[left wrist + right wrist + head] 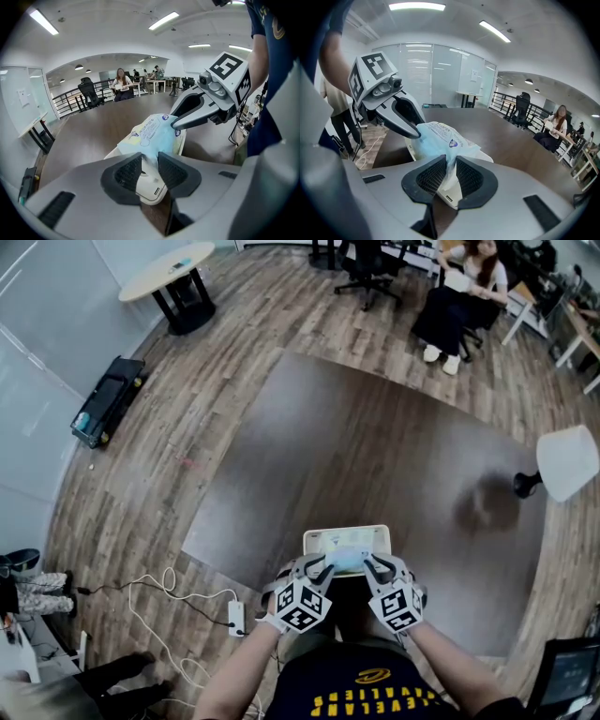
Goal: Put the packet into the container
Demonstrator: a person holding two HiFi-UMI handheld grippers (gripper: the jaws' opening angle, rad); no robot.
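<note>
A pale blue printed packet (348, 559) hangs between my two grippers just above a white rectangular container (323, 539) at the near edge of the dark table. My left gripper (324, 570) is shut on the packet's left end. In the left gripper view the film (152, 133) runs down between the ribbed pads (129, 172). My right gripper (373, 568) is shut on the other end, and the film (440, 136) is pinched between its pads (466, 177). The container (452, 197) shows under the jaws. Each view shows the opposite gripper, the right (174, 125) and the left (415, 134), at the packet's far end.
The dark brown table (375, 446) stretches ahead. A white round lamp-like object (567, 460) stands at its right. A seated person (464, 296) and an office chair (370, 268) are at the back. Cables and a power strip (236, 615) lie on the floor to the left.
</note>
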